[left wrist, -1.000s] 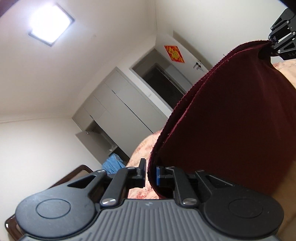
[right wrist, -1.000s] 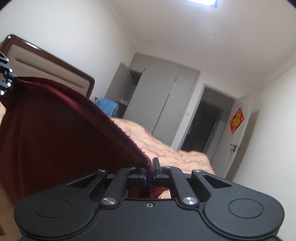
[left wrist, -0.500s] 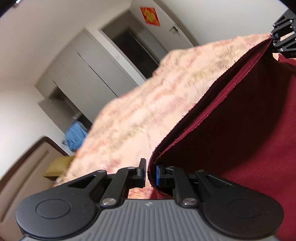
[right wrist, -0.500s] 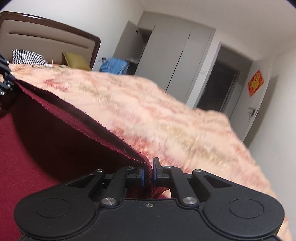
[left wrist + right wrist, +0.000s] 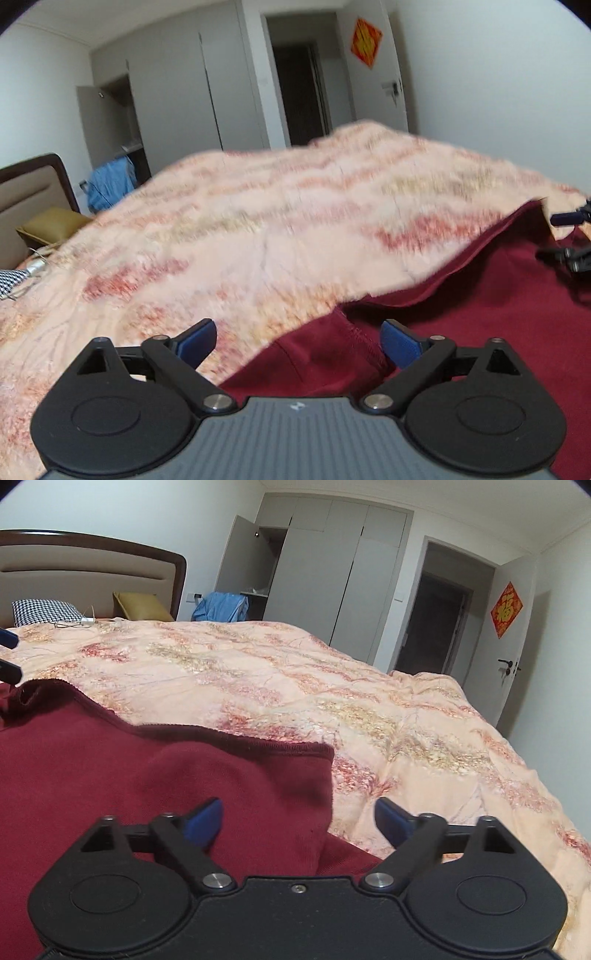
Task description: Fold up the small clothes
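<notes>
opening, jaws of left gripper (image 5: 297,341) and right gripper (image 5: 297,819) release maroon garment (image 5: 147,768) lower left on bed (image 5: 369,709); first fold laid, more folds left

This was a bedroom in a home. A wide bed (image 5: 332,701) filled most of the view, covered by a peach floral quilt (image 5: 388,731), with a padded, wood-framed headboard (image 5: 92,565) at its far end. A houndstooth pillow (image 5: 44,609) and a mustard cushion (image 5: 142,605) lay against it. Grey built-in wardrobes (image 5: 343,572) lined the back wall, one door standing ajar, beside a dark doorway (image 5: 432,624). A red diamond-shaped paper decoration (image 5: 506,609) hung on the white room door (image 5: 513,638).
</notes>
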A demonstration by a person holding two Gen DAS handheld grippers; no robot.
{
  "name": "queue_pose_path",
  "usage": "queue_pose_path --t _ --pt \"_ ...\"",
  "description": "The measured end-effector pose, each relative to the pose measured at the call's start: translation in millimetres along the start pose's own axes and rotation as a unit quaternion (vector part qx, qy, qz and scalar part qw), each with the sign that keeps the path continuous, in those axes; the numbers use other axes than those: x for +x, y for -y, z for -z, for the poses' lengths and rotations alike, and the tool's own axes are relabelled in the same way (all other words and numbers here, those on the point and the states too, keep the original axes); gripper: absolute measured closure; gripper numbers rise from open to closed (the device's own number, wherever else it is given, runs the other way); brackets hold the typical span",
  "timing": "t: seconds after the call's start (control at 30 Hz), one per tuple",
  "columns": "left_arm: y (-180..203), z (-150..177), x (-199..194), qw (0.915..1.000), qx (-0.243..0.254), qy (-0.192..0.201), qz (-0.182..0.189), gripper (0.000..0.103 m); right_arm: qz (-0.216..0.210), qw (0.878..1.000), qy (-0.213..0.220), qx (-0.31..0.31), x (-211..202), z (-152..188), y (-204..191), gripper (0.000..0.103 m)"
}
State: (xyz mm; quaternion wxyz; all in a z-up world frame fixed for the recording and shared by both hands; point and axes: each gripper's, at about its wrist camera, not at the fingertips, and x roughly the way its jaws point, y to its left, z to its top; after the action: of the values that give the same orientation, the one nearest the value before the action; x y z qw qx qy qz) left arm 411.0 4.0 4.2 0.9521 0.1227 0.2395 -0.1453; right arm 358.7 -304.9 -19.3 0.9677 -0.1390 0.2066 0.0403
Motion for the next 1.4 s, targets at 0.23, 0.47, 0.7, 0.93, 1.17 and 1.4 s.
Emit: queue_pose_path --t 0.23,0.47,0.7,0.93,1.17,1.4 --pt "17.3 31.4 -27.6 0.9995 0.030 -0.009 -0.010 0.000 -0.003 1.000 0.015 -0.022 -16.2 10.2 -6.1 0.001" --pt "19.7 46.9 4.6 0.9928 0.038 -0.065 -0.093 0.001 0.006 1.000 -0.006 0.006 -5.5 27.9 -8.5 0.001" --pt "-44.1 46.1 26.1 0.9758 -0.161 -0.074 -0.129 0.001 0.005 1.000 -0.007 0.022 -1.4 33.0 -6.0 0.001" --pt "-60.6 78.4 28.3 0.9653 -0.233 -0.057 -0.103 0.000 -0.008 0.999 -0.016 0.043 5.5 37.2 -0.8 0.001" --pt "-60.7 75.1 17.7 0.9611 -0.252 -0.054 -0.100 0.000 -0.021 0.998 -0.017 0.065 7.1 39.8 4.5 0.001" --pt "-48.9 75.6 -20.8 0.9558 -0.276 -0.029 -0.097 0.000 -0.016 0.998 -0.012 0.060 4.7 40.6 2.1 0.001"
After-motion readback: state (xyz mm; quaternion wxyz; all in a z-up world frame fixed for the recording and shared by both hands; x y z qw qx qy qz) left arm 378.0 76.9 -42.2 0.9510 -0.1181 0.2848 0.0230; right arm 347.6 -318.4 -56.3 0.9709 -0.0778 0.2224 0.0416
